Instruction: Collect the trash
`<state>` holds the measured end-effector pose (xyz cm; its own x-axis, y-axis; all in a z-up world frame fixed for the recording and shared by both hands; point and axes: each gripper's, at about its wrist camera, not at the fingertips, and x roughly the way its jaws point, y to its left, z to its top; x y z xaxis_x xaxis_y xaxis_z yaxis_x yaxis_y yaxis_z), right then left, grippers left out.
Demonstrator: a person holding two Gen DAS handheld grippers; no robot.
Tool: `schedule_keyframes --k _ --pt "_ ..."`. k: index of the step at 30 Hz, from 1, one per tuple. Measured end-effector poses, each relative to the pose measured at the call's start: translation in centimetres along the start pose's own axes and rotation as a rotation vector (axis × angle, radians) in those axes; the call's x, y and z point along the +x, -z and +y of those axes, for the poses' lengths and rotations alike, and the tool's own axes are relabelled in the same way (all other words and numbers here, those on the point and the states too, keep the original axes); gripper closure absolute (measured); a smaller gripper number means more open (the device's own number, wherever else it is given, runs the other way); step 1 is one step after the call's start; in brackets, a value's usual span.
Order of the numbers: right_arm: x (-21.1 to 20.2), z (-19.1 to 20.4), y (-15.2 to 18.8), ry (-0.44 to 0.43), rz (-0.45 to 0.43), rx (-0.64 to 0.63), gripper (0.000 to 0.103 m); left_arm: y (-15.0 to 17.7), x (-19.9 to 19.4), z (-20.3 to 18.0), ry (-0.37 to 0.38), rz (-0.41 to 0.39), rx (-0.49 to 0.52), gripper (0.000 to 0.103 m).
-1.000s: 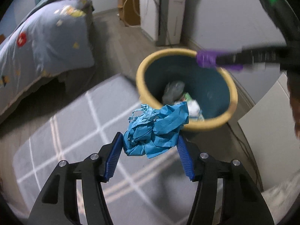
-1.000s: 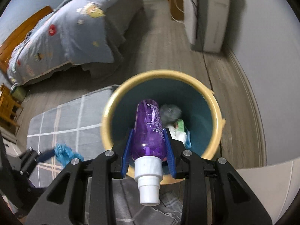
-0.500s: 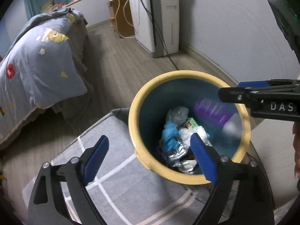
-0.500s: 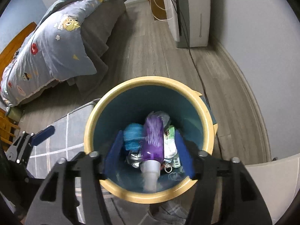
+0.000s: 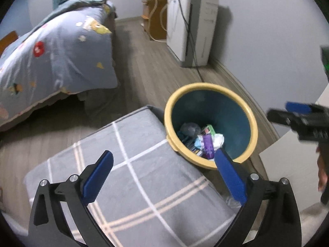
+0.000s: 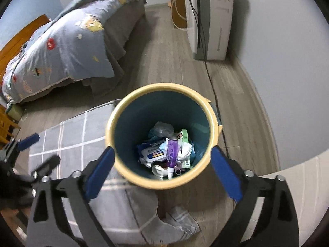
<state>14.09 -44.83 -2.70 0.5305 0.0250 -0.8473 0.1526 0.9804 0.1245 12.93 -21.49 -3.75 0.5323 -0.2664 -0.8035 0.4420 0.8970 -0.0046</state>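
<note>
A teal trash bin with a yellow rim [image 5: 205, 85] [image 6: 160, 86] stands on the floor beside a grey checked rug. Inside it a purple spray bottle [image 5: 207, 146] [image 6: 172, 150] lies on wrappers, tissues and other trash. My left gripper [image 5: 163, 153] hovers above the rug at the bin's left edge; its jaws are opening, with nothing between them. Directly over the bin, my right gripper [image 6: 162, 149] is also opening its jaws, and they hold nothing. The crumpled blue paper cannot be told apart in the pile.
The grey checked rug [image 5: 131, 177] [image 6: 67, 135] is rumpled at its near corner. A bed with a blue quilt [image 5: 55, 55] [image 6: 67, 41] fills the left. A white appliance [image 5: 191, 26] [image 6: 211, 18] stands at the wall, with its cable [image 6: 211, 90] running past the bin. A white surface [image 5: 292, 160] lies right.
The left gripper let the crumpled blue paper fall into the bin and the right gripper dropped the purple bottle in. Both sets of jaws spread wide and both grippers rose.
</note>
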Motion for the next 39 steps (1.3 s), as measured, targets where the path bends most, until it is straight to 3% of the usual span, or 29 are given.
schedule_keyframes --k 4,9,14,17,21,24,31,39 --pt "-3.3 0.5 1.8 -0.007 -0.038 0.008 0.006 0.2 -2.5 -0.9 -0.047 -0.004 -0.004 0.005" --pt "-4.5 0.6 4.3 0.039 -0.034 0.018 0.006 1.7 -4.8 -2.1 -0.092 -0.02 0.034 0.005" --pt "-5.7 0.5 5.1 0.127 -0.073 0.013 0.006 3.1 -6.2 -2.5 -0.02 -0.023 0.017 0.005" --pt "-5.9 0.6 5.4 0.13 -0.085 0.005 0.006 3.8 -6.2 -2.7 0.012 -0.031 0.026 0.005" --pt "-5.6 0.8 5.7 0.149 -0.06 -0.008 0.006 4.2 -6.0 -3.5 0.011 -0.037 0.085 0.005" --pt "-6.5 0.6 6.0 0.167 -0.095 0.011 0.006 4.4 -6.6 -4.1 0.003 -0.068 0.12 0.005" --pt "-7.7 0.4 6.1 0.192 -0.145 0.038 0.006 4.7 -7.2 -4.3 0.006 -0.096 0.149 0.005" --pt "-7.4 0.6 5.8 0.203 -0.133 0.038 0.006 4.5 -7.0 -4.1 0.017 -0.084 0.141 0.005"
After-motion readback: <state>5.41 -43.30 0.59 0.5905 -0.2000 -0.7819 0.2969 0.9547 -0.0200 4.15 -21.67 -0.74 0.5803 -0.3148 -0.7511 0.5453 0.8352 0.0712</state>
